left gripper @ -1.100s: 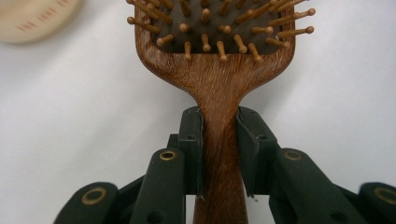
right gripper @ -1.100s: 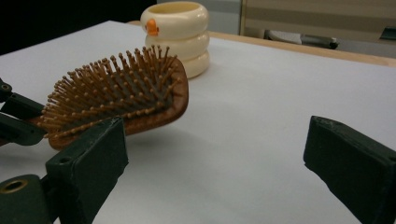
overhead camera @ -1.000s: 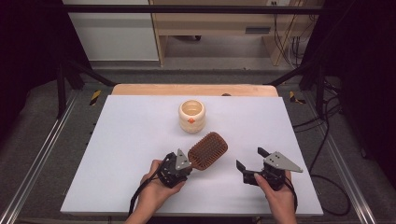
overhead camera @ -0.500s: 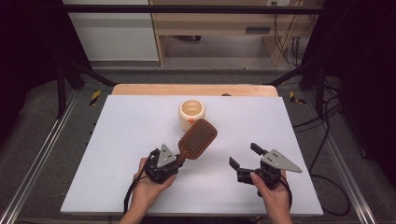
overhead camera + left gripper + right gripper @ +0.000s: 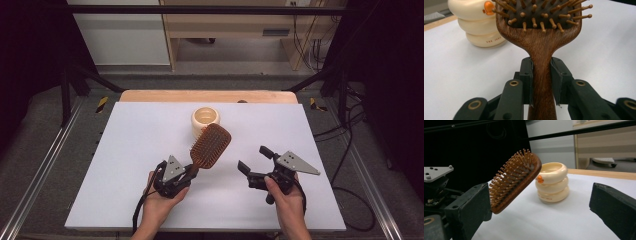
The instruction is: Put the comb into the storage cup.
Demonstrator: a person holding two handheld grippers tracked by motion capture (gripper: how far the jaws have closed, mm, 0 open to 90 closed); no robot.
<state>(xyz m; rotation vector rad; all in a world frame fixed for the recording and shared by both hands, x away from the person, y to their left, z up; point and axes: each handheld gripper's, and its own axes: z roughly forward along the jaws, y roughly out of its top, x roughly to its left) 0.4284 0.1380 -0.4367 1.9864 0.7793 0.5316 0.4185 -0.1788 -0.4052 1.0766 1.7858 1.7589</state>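
left gripper [image 5: 191, 172] clamped on wooden hairbrush [image 5: 211, 146] handle, head lifted near cream cup [image 5: 205, 119]; right gripper [image 5: 252, 164] jaws spread, empty; brush looks stiff, light, handle best for gripping

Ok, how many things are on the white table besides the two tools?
2: a hairbrush, lifted off the table by its handle in the left tool, and a cream cup standing beyond it.
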